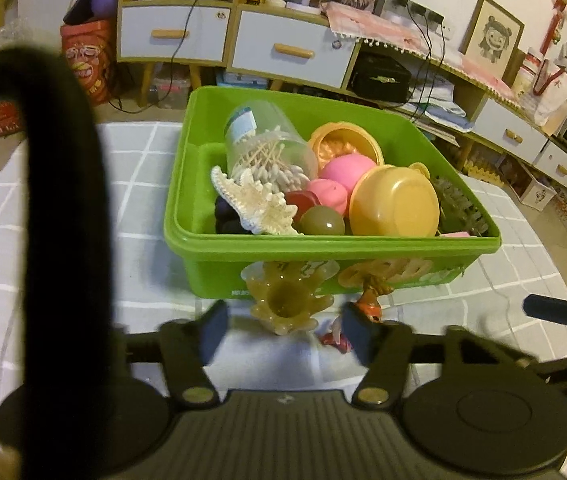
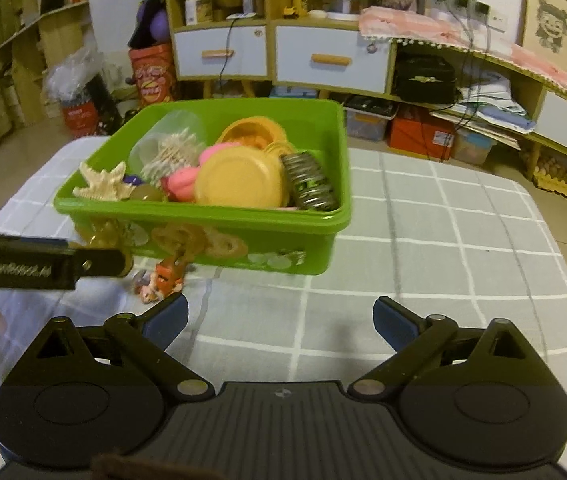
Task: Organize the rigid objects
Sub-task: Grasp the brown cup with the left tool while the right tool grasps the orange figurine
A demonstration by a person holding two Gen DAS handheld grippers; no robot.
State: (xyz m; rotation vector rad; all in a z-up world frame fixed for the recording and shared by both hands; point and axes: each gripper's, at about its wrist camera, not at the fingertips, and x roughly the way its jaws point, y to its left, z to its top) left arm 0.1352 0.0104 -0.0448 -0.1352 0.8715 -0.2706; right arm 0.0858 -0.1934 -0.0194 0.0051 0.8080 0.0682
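Green bin (image 1: 403, 256) on the checked cloth (image 2: 443, 260), nearly full: swab jar (image 1: 267, 148), starfish (image 1: 259, 204), pink ball (image 1: 347, 170), yellow bowl (image 1: 395, 208), coiled spring (image 2: 309, 186) at its right end. Two items are left outside, just near of the bin's front wall: an amber shell-shaped holder (image 1: 283, 304) and a small orange figurine (image 2: 163, 276). Left gripper (image 1: 283, 332) is open and holds nothing, the holder lying between its fingers' line of reach. Right gripper (image 2: 279, 320) is wide open, empty, over bare cloth. Judged mostly done; both strays remain.
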